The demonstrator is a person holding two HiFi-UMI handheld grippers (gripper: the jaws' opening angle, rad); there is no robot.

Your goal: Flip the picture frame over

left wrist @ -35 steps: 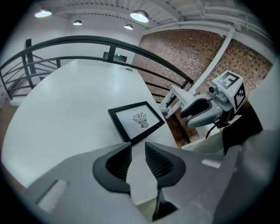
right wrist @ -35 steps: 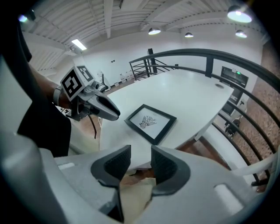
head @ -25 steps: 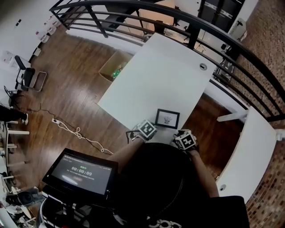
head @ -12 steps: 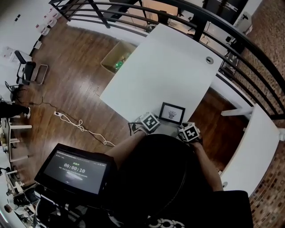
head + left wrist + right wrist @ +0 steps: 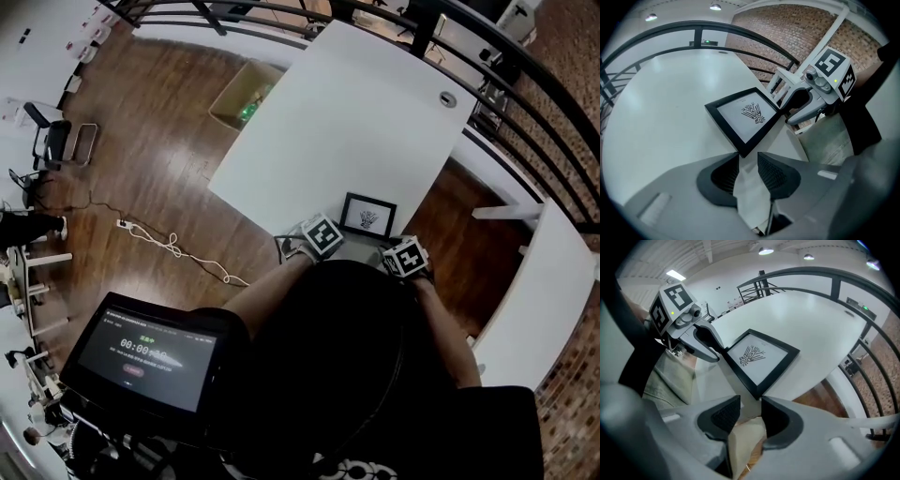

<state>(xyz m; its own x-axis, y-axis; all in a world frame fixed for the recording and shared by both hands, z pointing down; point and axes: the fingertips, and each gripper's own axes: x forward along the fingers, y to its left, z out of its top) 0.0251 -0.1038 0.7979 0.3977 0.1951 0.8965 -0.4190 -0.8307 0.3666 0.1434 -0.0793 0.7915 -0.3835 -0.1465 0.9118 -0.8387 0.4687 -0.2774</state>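
At the near edge of the white table (image 5: 347,122), toward its right-hand corner, the picture frame (image 5: 368,217) is lying flat with its glass side up. A small black drawing on white paper is showing inside the black border. Over that same table edge, the left gripper (image 5: 749,157) is pointing steeply down. Its jaws have just been opening and are standing apart, released, with only bare table top showing in the gap. The frame's nearest corner is sitting right at the mouth of that gap, pressed by neither pad. The right gripper (image 5: 751,404) is hanging over the table's edge further to the right. Its jaws are also standing slightly apart and gripping nothing. The table's rim and the wooden floor (image 5: 159,169) below are showing between them, and another corner of the frame is lying just beyond their tips. Each gripper's marker cube is facing up toward the head camera. Left of the table, an open cardboard box (image 5: 246,94) is sitting on the floor, near the table's far left edge.
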